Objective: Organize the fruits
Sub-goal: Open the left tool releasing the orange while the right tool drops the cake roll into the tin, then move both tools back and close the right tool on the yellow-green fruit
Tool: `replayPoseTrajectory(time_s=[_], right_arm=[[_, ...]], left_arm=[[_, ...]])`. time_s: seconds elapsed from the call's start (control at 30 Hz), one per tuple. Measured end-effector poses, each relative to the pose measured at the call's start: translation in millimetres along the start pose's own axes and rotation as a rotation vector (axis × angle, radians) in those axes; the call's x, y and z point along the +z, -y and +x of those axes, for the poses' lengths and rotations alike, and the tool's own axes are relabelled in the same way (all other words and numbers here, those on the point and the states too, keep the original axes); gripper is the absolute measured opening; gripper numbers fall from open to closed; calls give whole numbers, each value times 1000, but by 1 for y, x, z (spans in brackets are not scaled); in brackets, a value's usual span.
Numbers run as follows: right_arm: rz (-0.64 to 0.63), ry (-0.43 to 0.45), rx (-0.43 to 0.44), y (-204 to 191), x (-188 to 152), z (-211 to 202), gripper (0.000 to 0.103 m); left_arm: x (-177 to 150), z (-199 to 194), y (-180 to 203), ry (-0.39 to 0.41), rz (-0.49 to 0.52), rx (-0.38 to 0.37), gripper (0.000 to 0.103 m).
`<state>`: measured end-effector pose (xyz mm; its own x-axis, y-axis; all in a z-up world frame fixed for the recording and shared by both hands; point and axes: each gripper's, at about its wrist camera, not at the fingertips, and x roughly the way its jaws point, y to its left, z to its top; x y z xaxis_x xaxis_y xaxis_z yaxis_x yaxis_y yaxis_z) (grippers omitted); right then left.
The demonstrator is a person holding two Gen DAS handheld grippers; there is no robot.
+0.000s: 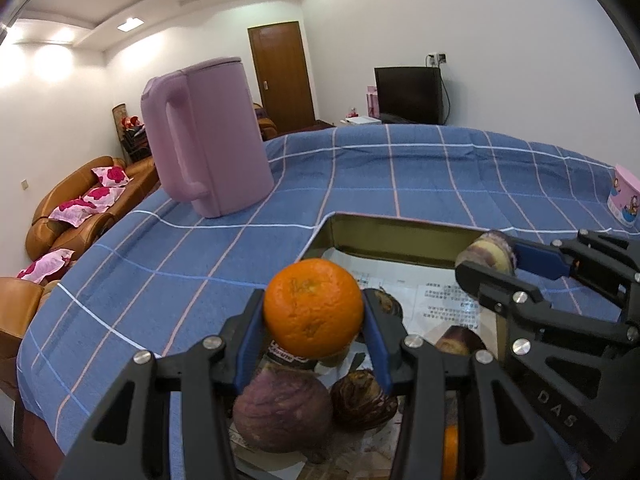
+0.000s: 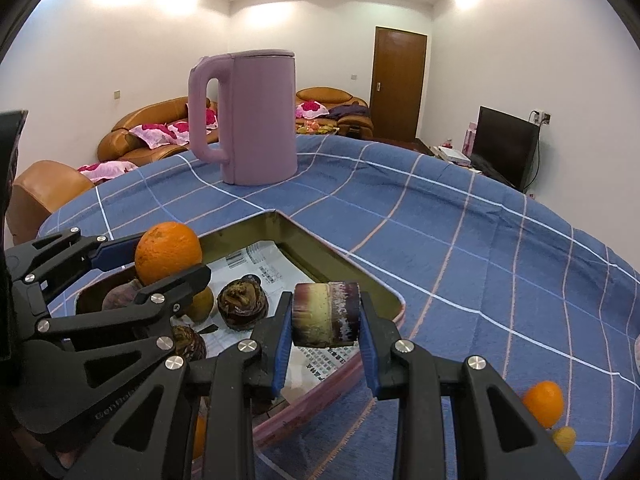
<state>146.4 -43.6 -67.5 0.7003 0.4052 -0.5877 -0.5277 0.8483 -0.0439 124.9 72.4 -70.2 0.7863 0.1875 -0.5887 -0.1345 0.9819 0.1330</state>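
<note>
Pink kettle (image 2: 256,120) (upright) on blue checked tablecloth (image 2: 460,240).

Two grippers: left gripper (image 1: 314,320), right gripper (image 2: 326,316). One tin tray (image 2: 340,258), newspaper-lined. Oranges: one (image 1: 313,308) in left gripper, one (image 2: 543,403) loose on cloth, one more (image 2: 201,300) partly hidden in tray. One cut purple-and-yellow chunk (image 2: 325,315). Dark purple fruits in tray: at least four. One pink kettle (image 2: 256,118). One small yellow fruit (image 2: 565,439).
</note>
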Motion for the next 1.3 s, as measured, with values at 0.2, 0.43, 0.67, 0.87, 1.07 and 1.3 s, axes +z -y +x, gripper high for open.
replayPoseTrajectory(time_s=[0.2, 0.43, 0.67, 0.87, 1.07, 1.3], right_arm=[[-1, -10, -2, 0, 0, 1, 32], [2, -31, 10, 0, 0, 4, 32], [0, -35, 23, -1, -2, 3, 32], [14, -17, 3, 2, -2, -3, 42], [44, 18, -12, 15, -6, -26, 55], [38, 33, -101, 47, -21, -64, 57]], left_arm=[[-1, 2, 3, -16, 18, -2, 48], [-1, 4, 4, -28, 23, 1, 49], [-3, 2, 2, -22, 17, 26, 56], [-3, -3, -5, -17, -11, 31, 69], [4, -24, -1, 32, -15, 12, 85], [11, -48, 29, 87, 40, -22, 99]])
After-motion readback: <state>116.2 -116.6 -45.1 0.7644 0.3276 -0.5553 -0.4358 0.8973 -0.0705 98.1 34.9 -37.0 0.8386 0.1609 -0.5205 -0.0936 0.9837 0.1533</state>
